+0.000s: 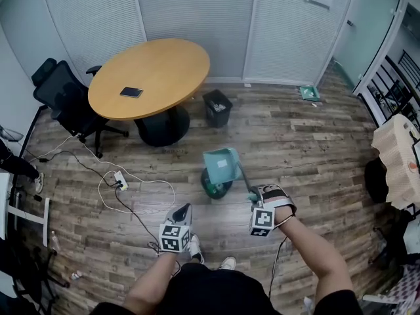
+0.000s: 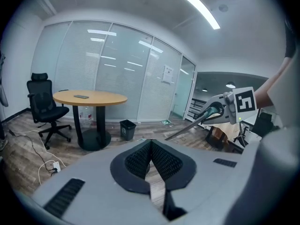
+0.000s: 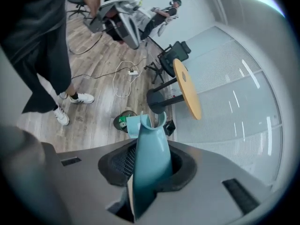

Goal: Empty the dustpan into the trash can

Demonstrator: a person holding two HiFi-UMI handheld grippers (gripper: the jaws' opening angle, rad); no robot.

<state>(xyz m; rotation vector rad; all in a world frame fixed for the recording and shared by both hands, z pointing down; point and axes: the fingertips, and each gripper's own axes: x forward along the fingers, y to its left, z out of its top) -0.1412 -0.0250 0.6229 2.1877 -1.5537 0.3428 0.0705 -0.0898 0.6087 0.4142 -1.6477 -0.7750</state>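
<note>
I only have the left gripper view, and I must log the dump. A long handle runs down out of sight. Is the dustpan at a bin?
Observer: Yes. The head view shows the teal dustpan covering the far edge of a round dark trash can.
Operator: Held firmly?
Observer: The right gripper is shut on the dustpan's handle.
Operator: Is that the black bin by the table?
Observer: No, the black bin stands apart, farther off.

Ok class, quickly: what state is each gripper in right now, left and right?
Left gripper: closed, nothing between the jaws.
Right gripper: closed on the dustpan handle.
</note>
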